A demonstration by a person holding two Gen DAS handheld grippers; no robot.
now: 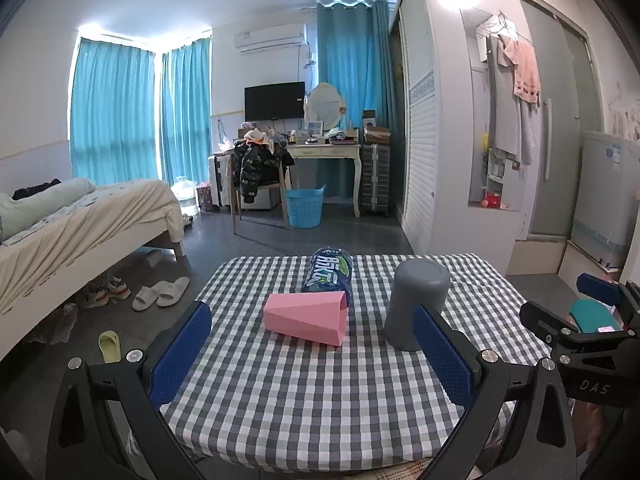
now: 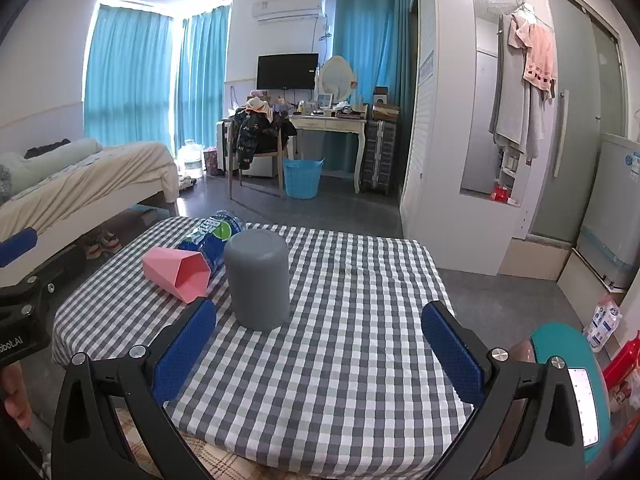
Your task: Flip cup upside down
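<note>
A grey cup (image 1: 416, 304) stands on the checked tablecloth with its closed end up; it also shows in the right wrist view (image 2: 258, 278). My left gripper (image 1: 316, 348) is open and empty, held back from the cup, its right finger in front of the cup's lower edge. My right gripper (image 2: 320, 348) is open and empty, near the table's front edge, with the cup ahead of its left finger.
A pink hexagonal cup (image 1: 308, 318) lies on its side beside a blue bottle (image 1: 330, 270), also lying down, left of the grey cup. The checked table (image 2: 360, 320) is small; its edges drop to the floor. A bed (image 1: 80, 216) stands at left.
</note>
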